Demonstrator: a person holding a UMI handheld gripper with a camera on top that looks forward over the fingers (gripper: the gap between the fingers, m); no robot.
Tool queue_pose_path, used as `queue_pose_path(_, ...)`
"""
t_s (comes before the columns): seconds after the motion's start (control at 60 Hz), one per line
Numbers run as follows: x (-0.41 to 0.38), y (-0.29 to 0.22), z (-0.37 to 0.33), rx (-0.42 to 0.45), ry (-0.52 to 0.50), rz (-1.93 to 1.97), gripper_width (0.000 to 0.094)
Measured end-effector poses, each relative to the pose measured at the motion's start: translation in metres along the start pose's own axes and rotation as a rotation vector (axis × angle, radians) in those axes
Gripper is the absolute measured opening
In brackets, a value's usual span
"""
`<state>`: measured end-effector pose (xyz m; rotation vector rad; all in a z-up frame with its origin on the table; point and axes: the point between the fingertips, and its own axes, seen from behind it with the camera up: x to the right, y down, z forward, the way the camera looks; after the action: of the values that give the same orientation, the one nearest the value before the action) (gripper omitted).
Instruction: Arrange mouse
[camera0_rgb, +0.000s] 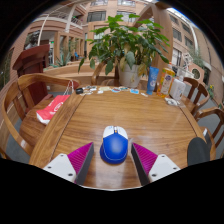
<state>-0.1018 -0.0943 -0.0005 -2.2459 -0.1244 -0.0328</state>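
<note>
A blue and white computer mouse (115, 145) lies on the wooden table (150, 115), its white end pointing away from me. My gripper (113, 160) is open. Its two fingers, each with a magenta pad (79, 158), stand at either side of the mouse with a gap on both sides. The mouse rests on the table between the fingertips.
A large potted plant (128, 45) stands at the table's far end. A pink book (52, 108) lies at the left edge. Small items and a blue bottle (152, 80) sit at the far side. Wooden chairs (15, 100) surround the table.
</note>
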Motion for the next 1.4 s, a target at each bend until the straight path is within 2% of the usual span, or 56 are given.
queue_pose_path(0.1, -0.002, 0.002, 0.018, -0.034, -0.017, 0.041, 0.0675)
queue_pose_path(0.167, 0.002, -0.005, 0.023, -0.013, -0.004, 0.045, 0.0552)
queue_pose_path(0.25, 0.001, -0.005, 0.025, -0.005, -0.011, 0.050, 0.0524)
queue_pose_path(0.4, 0.000, -0.007, 0.025, -0.010, -0.040, 0.074, 0.0402)
queue_pose_path(0.483, 0.002, -0.009, 0.019, -0.008, -0.036, 0.071, 0.0394)
queue_pose_path(0.6, 0.001, -0.061, -0.034, 0.138, -0.085, 0.055, 0.0396)
queue_pose_path(0.683, 0.003, -0.122, -0.105, 0.304, -0.160, 0.065, 0.0396)
queue_pose_path(0.783, 0.048, -0.187, -0.188, 0.513, -0.140, 0.041, 0.0394)
queue_pose_path(0.85, 0.087, -0.200, -0.213, 0.548, -0.127, 0.063, 0.0391)
queue_pose_path(0.9, 0.122, -0.189, -0.219, 0.558, -0.095, 0.091, 0.0391)
queue_pose_path(0.95, 0.166, -0.187, -0.210, 0.516, -0.034, 0.104, 0.0391)
queue_pose_path(1.017, 0.219, -0.147, -0.182, 0.439, 0.051, 0.115, 0.0389)
queue_pose_path(1.033, 0.229, -0.123, -0.172, 0.415, 0.065, 0.115, 0.0390)
queue_pose_path(1.05, 0.241, -0.123, -0.166, 0.382, 0.077, 0.121, 0.0390)
queue_pose_path(1.167, 0.297, -0.033, -0.112, 0.196, 0.148, 0.131, 0.0390)
queue_pose_path(1.35, 0.335, 0.061, -0.074, 0.027, 0.175, 0.183, 0.0396)
queue_pose_path(1.4, 0.340, 0.073, -0.067, 0.005, 0.180, 0.199, 0.0448)
